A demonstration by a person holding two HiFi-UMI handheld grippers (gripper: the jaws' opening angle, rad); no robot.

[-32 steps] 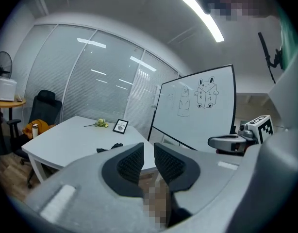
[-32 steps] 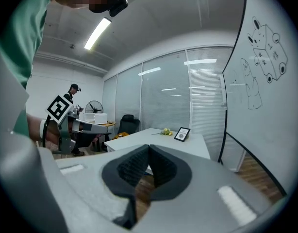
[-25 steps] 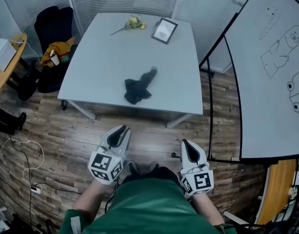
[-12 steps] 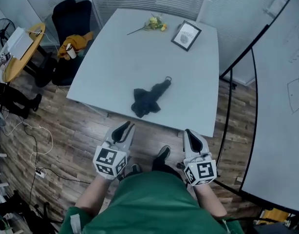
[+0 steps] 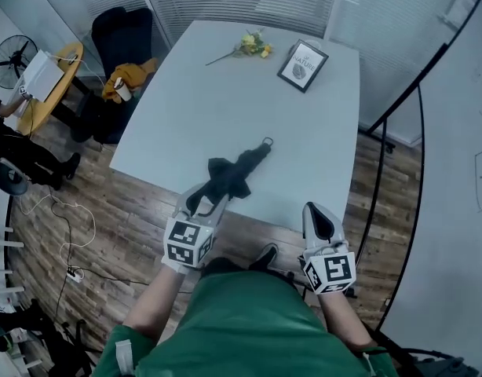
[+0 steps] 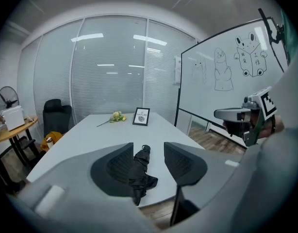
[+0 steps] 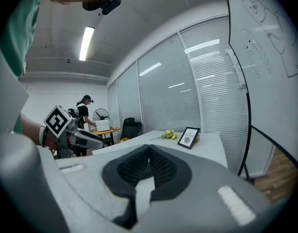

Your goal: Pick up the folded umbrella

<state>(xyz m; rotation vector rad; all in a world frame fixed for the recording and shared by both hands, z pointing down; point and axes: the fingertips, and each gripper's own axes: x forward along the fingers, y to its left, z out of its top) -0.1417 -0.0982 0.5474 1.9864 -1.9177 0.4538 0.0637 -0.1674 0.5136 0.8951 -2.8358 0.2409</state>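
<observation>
The folded black umbrella [image 5: 236, 170] lies on the grey table [image 5: 186, 108] near its front edge, with its strap loop pointing away from me. My left gripper [image 5: 206, 199] hovers at that edge, just short of the umbrella's loose fabric end. Its jaws are opening. In the left gripper view the umbrella [image 6: 139, 171] shows through the gap of the left gripper [image 6: 148, 161], beyond the pads and untouched. My right gripper [image 5: 317, 213] is over the floor in front of the table, to the right. In its own view the right gripper [image 7: 149, 163] is shut with nothing in it.
A yellow flower [image 5: 249, 47] and a framed picture [image 5: 303, 65] lie at the table's far end. A dark chair with orange clothing [image 5: 123, 77] and a round wooden table [image 5: 49, 81] stand to the left. A whiteboard [image 5: 461, 171] stands to the right. A person [image 7: 83, 111] stands by a fan.
Both grippers have moved forward toward the table. The left one has reached the front edge by the umbrella and its jaws have parted. The right stays shut.
</observation>
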